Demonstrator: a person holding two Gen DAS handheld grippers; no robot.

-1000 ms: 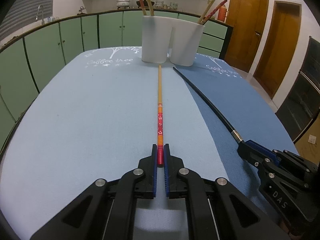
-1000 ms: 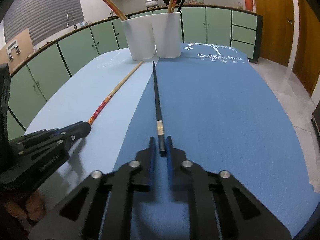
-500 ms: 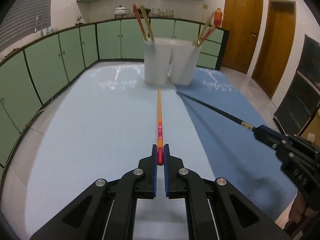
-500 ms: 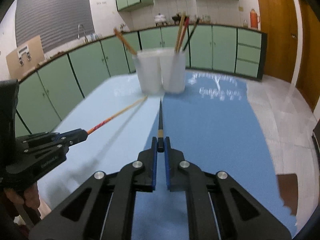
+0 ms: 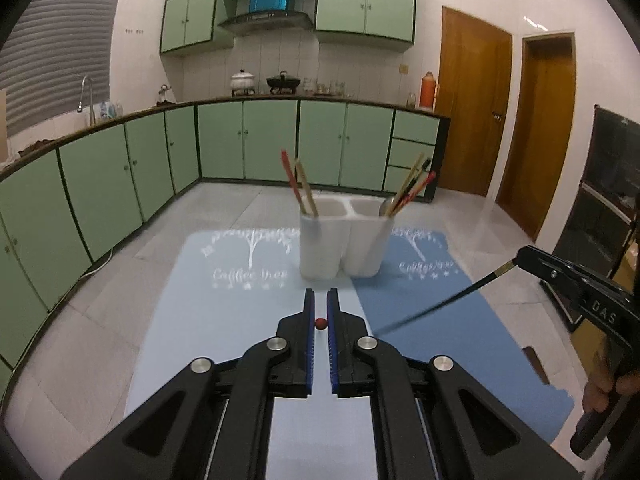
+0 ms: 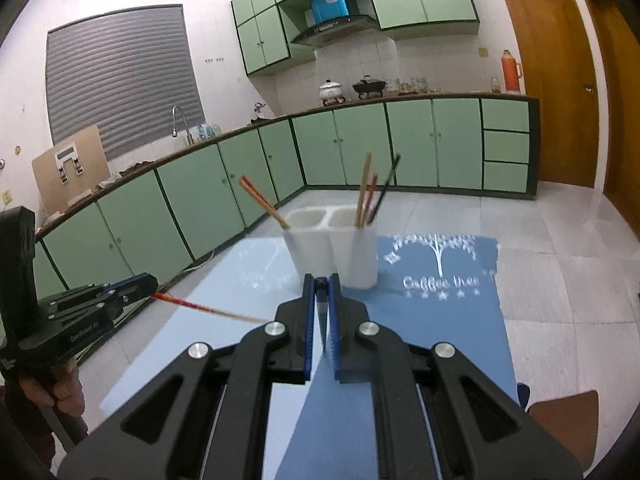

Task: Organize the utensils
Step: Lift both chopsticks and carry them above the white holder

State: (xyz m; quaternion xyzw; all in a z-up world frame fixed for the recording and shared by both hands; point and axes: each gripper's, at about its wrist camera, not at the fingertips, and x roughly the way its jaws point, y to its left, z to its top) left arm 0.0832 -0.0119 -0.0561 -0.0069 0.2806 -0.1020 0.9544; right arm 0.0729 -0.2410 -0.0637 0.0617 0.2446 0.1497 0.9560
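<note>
**Left wrist view: one chopstick pinched end-on in each claw, both raised above the desk**

Left wrist view: the left claw (image 5: 320, 312) is clamped on the red-ended chopstick (image 5: 320, 323), seen end-on as a red dot between the blue pads, so the shaft is judged to point away and down. In the right wrist view that chopstick (image 6: 208, 309) is seen slanting out from the left claw (image 6: 150, 286), blurred, clear of the desk (image 6: 224, 280).

The right claw (image 6: 322, 300) is clenched on the black chopstick (image 6: 322, 320), its taper hanging downward between the pads. From the left camera the black chopstick (image 5: 440, 304) is seen gripped by its metal-banded end in the right claw (image 5: 520, 258).

The white twin-cup holder (image 5: 344, 240) stands at the far middle of the desk, on the seam of the two blue mats, other chopsticks already leaning in both cups. Gripping by the butt ends is judged to leave the tips free for dropping into a cup. Which cup is meant for each cannot be told.
</note>
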